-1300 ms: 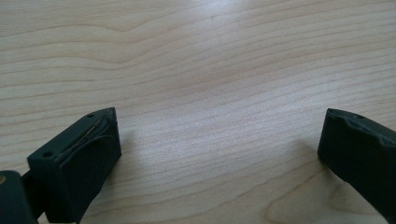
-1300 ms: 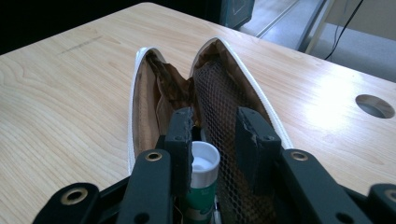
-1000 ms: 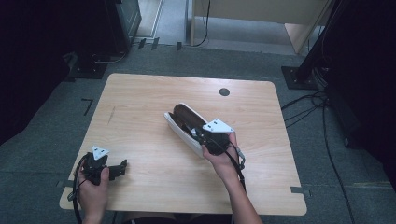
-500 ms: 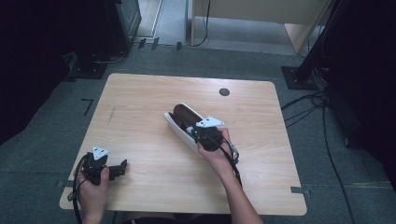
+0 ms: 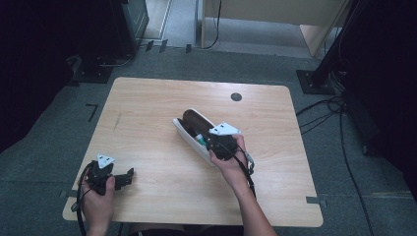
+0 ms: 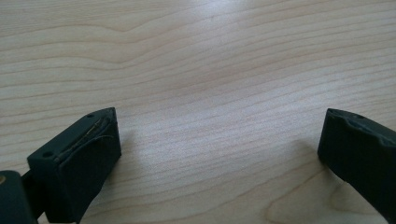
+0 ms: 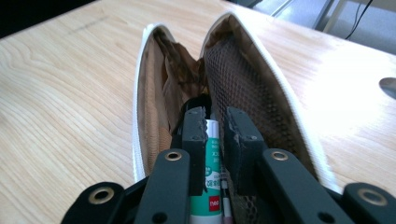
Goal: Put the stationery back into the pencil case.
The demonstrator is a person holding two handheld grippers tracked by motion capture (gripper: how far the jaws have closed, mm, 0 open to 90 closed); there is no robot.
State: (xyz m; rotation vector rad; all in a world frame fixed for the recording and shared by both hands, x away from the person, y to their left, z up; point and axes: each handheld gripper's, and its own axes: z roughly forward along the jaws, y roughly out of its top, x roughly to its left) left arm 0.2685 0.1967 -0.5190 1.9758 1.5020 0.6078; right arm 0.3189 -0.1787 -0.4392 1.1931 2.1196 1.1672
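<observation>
Here we see a pale wooden table with an open white pencil case lying near its middle, set at a slant, its brown lining and mesh pocket showing. In the right gripper view the case gapes wide toward us, and the right gripper reaches down into its mouth. Its jaws stand close together, almost shut, and a green and white glue stick lies in the narrow gap between them, inside the case. Whether the pads truly press on the stick we cannot tell; it seems to lie under them rather than be clamped. A thin pen-like thing lies just beside the stick.

From above, the right gripper sits over the near end of the case, with the right hand behind it.

The left gripper rests near the table's near left corner, well apart from the case, held in the left hand. In its own view its jaws stand wide apart with bare wood between them, gripping nothing
</observation>
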